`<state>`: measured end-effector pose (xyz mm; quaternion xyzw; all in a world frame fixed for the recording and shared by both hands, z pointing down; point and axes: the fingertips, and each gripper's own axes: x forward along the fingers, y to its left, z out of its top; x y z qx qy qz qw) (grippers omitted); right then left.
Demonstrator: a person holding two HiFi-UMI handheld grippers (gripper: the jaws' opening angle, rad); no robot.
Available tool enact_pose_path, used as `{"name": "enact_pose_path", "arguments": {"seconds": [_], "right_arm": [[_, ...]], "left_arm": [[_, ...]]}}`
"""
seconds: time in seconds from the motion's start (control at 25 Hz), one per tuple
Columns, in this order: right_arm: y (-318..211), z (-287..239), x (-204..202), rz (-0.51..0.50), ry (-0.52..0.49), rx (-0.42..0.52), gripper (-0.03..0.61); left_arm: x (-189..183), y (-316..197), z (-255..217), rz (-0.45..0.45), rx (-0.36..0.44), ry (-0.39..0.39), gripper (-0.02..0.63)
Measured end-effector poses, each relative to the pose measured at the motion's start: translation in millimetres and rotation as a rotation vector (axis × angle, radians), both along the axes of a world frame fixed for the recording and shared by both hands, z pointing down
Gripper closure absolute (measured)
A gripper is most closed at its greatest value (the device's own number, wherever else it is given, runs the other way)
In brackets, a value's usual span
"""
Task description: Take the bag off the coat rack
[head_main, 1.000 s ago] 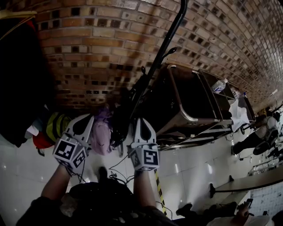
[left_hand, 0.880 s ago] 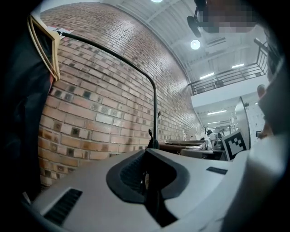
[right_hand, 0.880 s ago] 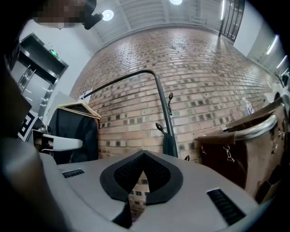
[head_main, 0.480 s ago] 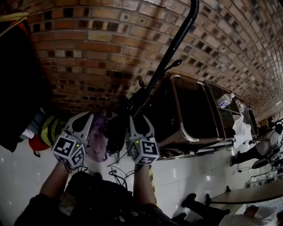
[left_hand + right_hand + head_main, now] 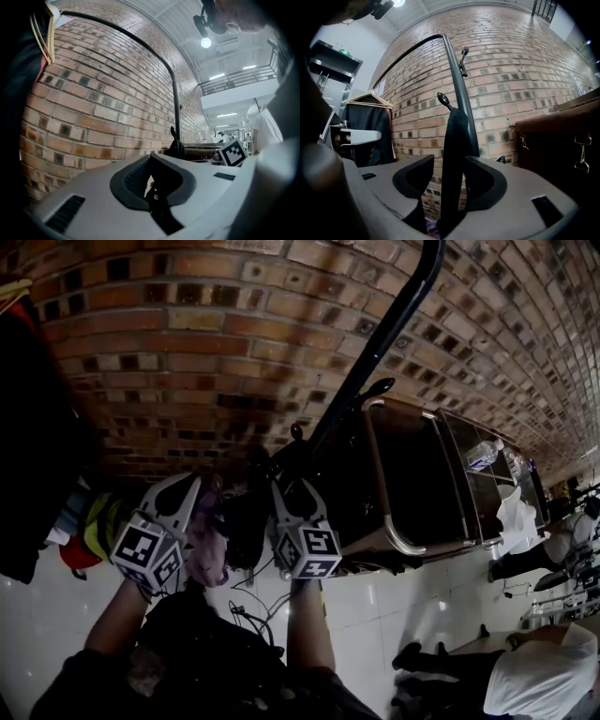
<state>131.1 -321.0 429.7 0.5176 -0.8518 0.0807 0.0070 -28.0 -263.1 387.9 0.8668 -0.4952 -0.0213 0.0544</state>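
Observation:
A black coat rack pole (image 5: 375,362) slants up along the brick wall. A black bag (image 5: 246,526) hangs low on it, between my two grippers. In the right gripper view its black strap (image 5: 453,140) drops from just under a knobbed hook (image 5: 443,99) on the pole (image 5: 457,70). The strap passes between the jaws of my right gripper (image 5: 450,159), which have just been opening; a gap shows on the strap's left side. In the head view the right gripper (image 5: 292,488) sits at the bag's right edge. My left gripper (image 5: 185,486) (image 5: 151,161) is shut and holds nothing, left of the bag.
A pink bag (image 5: 208,540) hangs beside the left gripper. Dark clothes on a hanger (image 5: 28,427) fill the left side. A brown cart with a metal frame (image 5: 412,484) stands right of the rack. Cables (image 5: 253,615) lie on the white floor. A person in white (image 5: 534,681) is at lower right.
Both grippers have moved forward towards the rack. The right gripper's jaws have opened and now stand on either side of the black strap. The left gripper stays shut.

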Motion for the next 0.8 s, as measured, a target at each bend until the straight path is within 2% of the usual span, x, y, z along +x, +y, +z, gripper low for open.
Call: {"name": "enact_pose_path", "arguments": {"seconds": [0.2, 0.32, 0.52, 0.8], "right_arm": [[-14.9, 1.7, -7.3, -0.013, 0.024, 0.013, 0.371], [-20.9, 1.0, -4.3, 0.006, 0.03, 0.029, 0.432], [-25.4, 2.1, -4.4, 0.015, 0.014, 0.053, 0.444], [-28.4, -0.8, -12.7, 0.008, 0.033, 0.06, 0.517]], "left_arm": [[9.0, -30.7, 5.7, 0.054, -0.014, 0.0, 0.578], [13.4, -45.3, 8.0, 0.082, -0.02, -0.003, 0.578], [15.7, -63.9, 19.4, 0.109, -0.043, 0.007, 0.578], [21.3, -76.6, 27.3, 0.149, -0.063, 0.013, 0.578]]}}
